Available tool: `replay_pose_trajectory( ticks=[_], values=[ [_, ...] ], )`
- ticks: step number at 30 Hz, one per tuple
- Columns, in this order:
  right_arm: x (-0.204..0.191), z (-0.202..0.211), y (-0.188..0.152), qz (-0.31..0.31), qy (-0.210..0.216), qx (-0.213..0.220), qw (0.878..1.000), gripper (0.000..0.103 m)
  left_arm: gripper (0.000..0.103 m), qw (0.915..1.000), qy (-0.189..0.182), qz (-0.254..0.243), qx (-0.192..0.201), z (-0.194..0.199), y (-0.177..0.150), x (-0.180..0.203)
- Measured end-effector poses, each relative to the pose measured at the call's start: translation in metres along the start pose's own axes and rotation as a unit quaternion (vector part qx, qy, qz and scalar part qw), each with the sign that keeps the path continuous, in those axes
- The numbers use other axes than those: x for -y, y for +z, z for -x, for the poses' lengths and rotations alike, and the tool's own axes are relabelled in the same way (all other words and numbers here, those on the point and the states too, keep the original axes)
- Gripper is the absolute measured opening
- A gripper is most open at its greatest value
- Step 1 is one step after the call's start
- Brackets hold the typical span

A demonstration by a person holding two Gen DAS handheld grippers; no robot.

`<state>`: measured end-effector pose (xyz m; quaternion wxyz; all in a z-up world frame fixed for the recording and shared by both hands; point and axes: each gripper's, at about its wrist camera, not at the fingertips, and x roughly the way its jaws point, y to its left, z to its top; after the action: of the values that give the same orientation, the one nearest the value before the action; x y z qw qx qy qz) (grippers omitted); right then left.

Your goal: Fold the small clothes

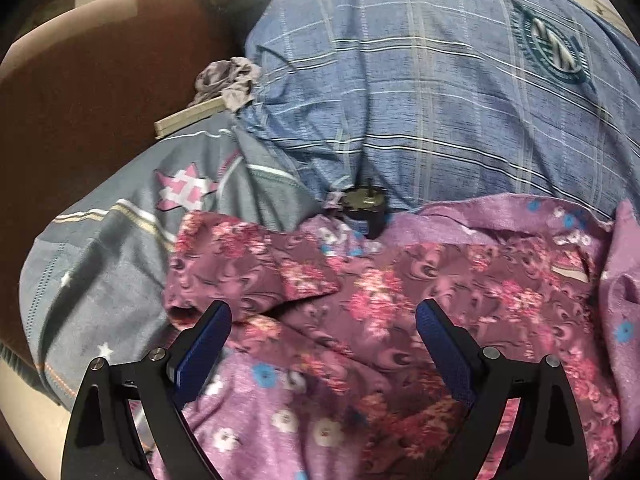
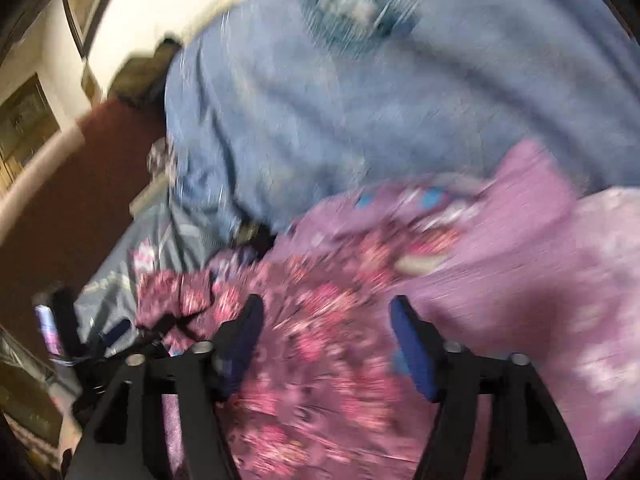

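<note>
The floral garment (image 1: 360, 300), dark maroon with pink blossoms, lies crumpled across the lower middle of the left wrist view, partly over a lighter purple flowered cloth (image 1: 280, 420) that fills the bottom of the frame and runs up the right edge. The left claw (image 1: 323, 322) hovers over it with its blue-padded fingers (image 1: 204, 352) spread wide, nothing clamped between them. Above the garment a small dark plug-like object (image 1: 366, 210) sits at the fold where a blue plaid cover (image 1: 420, 92) bulges through the upper half of the frame. To the left lies a grey-blue sheet with a pink star (image 1: 184, 190), and beyond it a brown panel (image 1: 92, 80), a pale flat strip (image 1: 188, 116) and a bunched grey rag (image 1: 228, 80).

The right wrist view is heavily blurred. The right claw (image 2: 326, 310) has its fingers (image 2: 412, 348) apart above the same floral garment (image 2: 320, 340), in the lower middle of the frame, with no cloth pinched. The blue plaid cover (image 2: 360, 100) fills the upper part, the purple flowered cloth (image 2: 540, 260) the right side.
</note>
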<state>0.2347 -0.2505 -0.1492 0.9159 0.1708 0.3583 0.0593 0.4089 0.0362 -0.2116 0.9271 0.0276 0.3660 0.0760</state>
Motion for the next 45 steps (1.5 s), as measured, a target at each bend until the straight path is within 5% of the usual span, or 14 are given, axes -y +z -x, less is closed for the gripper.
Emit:
replay_pose_trajectory(
  ticks=[5, 12, 14, 16, 19, 23, 26, 30, 35, 36, 38, 39, 40, 45],
  values=[
    [0.085, 0.053, 0.014, -0.058, -0.106, 0.038, 0.992, 0.099, 0.094, 0.9988, -0.034, -0.029, -0.019, -0.002, -0.007, 0.033],
    [0.168, -0.013, -0.014, -0.191, -0.076, -0.058, 0.977, 0.098, 0.094, 0.9938, -0.047, -0.073, -0.069, -0.024, -0.016, 0.068],
    [0.174, -0.03, -0.022, -0.199, -0.041, -0.07, 0.977, 0.085, 0.093, 0.9922, -0.036, -0.086, -0.083, -0.036, -0.02, 0.074],
    [0.172, -0.033, -0.02, -0.166, -0.072, -0.074, 0.981, 0.012, 0.093, 0.9904, -0.016, -0.096, -0.098, -0.049, -0.02, 0.081],
    [0.19, -0.004, -0.009, -0.164, -0.098, -0.041, 0.981, 0.004, 0.093, 0.9906, -0.01, -0.093, -0.1, -0.056, -0.018, 0.088],
    [0.228, 0.066, 0.022, -0.135, -0.209, 0.031, 0.968, 0.0, 0.085, 0.9905, 0.001, -0.114, -0.076, -0.054, -0.017, 0.105],
    [0.28, 0.128, 0.049, -0.157, -0.291, 0.07, 0.941, 0.0, 0.066, 0.992, -0.022, -0.108, -0.062, -0.049, -0.02, 0.111],
    [0.327, 0.206, 0.069, -0.128, -0.465, 0.141, 0.865, 0.0, 0.038, 0.9917, -0.047, -0.108, -0.052, -0.046, -0.025, 0.114],
    [0.378, 0.256, 0.071, -0.171, -0.557, 0.184, 0.792, 0.0, 0.03, 0.9913, -0.048, -0.114, -0.045, -0.043, -0.03, 0.114],
    [0.385, 0.257, 0.07, -0.174, -0.56, 0.185, 0.789, 0.009, 0.027, 0.991, -0.048, -0.117, -0.044, -0.043, -0.031, 0.114],
    [0.397, 0.252, 0.058, -0.208, -0.49, 0.154, 0.832, 0.036, 0.024, 0.9906, -0.045, -0.122, -0.042, -0.045, -0.031, 0.116],
    [0.398, 0.248, 0.051, -0.226, -0.458, 0.14, 0.848, 0.075, 0.021, 0.9906, -0.042, -0.124, -0.041, -0.046, -0.03, 0.118],
    [0.393, 0.241, 0.039, -0.24, -0.416, 0.129, 0.868, 0.088, 0.02, 0.9905, -0.038, -0.126, -0.04, -0.047, -0.03, 0.119],
    [0.342, 0.206, -0.031, -0.202, -0.28, 0.011, 0.938, 0.087, 0.013, 0.9891, -0.025, -0.142, -0.031, -0.048, -0.033, 0.123]
  ],
)
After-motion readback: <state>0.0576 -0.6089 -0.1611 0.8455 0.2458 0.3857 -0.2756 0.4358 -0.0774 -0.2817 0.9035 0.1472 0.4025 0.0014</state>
